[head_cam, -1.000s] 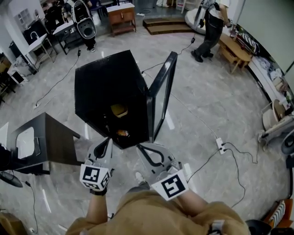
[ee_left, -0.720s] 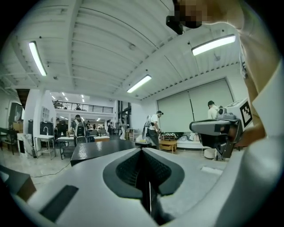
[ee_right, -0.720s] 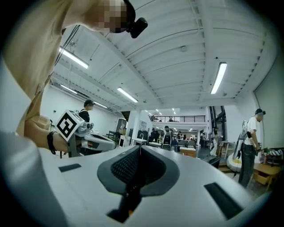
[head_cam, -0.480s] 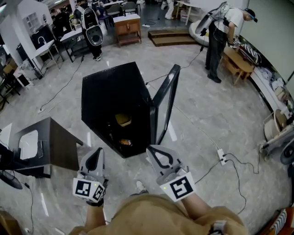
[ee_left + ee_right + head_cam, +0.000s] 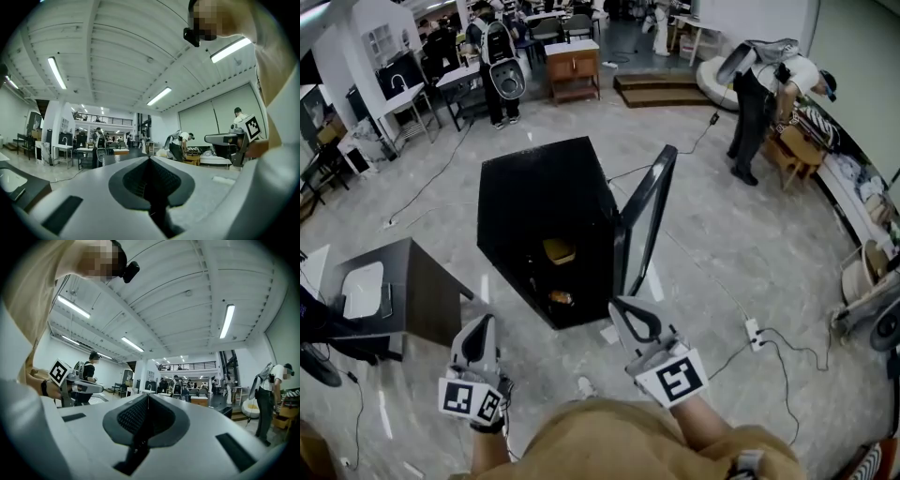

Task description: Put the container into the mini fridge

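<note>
Grippers first: left gripper (image 5: 480, 326) is pressed shut w/ nothing between its jaws, and right gripper (image 5: 623, 309) is likewise closed and empty. Both are held low near the person's body, tips aimed toward the mini fridge (image 5: 544, 192); right one is nearer the door (image 5: 645, 220), left one sits off to the side, by the dark side table (image 5: 417, 281).

Fridge stands on the floor, door swung wide. Inside: a pale yellow container (image 5: 560, 250) on the upper shelf and an orange-brown item (image 5: 560, 297) on the lower. Can't tell which is the task's own, but neither gripper carries anything, so the container looks already stowed. Prob. only the door is left.

Doing that well, imo: use the right gripper, jaws kept shut, and press flat on the door's outer face near its free edge, not the hinge side. Swing slow so it seats w/o bouncing back. Check first that both items sit back from the shelf fronts. Mind the white scrap (image 5: 609, 333) on the floor by the fridge base.

Count: 2 grippers, 1 fridge, 1 door, 2 items inside, 1 side table w/ 1 white object (image 5: 364, 291) on it, 1 power strip (image 5: 754, 330) w/ cable, 1 scrap, plus at least 2 other people farther back in the room.
</note>
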The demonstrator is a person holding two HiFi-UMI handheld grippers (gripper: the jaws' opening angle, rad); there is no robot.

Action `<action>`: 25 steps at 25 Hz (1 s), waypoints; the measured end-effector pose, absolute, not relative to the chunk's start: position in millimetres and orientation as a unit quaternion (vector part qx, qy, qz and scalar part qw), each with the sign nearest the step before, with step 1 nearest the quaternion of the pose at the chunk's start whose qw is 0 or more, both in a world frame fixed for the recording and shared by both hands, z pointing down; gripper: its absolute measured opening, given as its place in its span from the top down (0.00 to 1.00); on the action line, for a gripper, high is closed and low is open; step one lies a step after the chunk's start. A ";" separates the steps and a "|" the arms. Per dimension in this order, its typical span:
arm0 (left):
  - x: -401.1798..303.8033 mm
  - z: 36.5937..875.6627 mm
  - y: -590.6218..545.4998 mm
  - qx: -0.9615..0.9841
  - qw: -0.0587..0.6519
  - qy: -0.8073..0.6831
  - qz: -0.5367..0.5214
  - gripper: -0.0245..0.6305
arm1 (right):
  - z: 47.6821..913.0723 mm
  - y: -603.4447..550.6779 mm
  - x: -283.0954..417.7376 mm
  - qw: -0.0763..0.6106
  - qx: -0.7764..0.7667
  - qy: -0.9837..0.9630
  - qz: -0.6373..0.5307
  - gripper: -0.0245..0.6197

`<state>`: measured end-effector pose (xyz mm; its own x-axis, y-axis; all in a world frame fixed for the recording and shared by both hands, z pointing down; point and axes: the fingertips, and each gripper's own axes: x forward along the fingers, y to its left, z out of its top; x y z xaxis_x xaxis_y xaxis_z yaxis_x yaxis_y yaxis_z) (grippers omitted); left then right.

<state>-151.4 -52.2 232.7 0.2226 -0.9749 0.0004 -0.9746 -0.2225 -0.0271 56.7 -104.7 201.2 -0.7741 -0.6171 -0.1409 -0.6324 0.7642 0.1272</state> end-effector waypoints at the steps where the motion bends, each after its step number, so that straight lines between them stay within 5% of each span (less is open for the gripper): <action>1: -151.6 232.4 -48.8 -0.780 0.009 0.626 -0.007 0.96 | 199.6 -104.7 56.8 0.048 -0.331 0.939 0.082 0.96; 25: -162.9 230.4 -13.8 -0.790 0.005 0.612 0.024 0.96 | 174.4 -73.2 5.1 0.042 -0.285 0.952 0.106 0.96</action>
<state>-162.9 -13.8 230.4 0.2496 -0.9674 -0.0433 -0.9678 -0.2507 0.0213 5.1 -73.2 174.4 -0.8340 -0.5338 -0.1398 -0.5515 0.8150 0.1780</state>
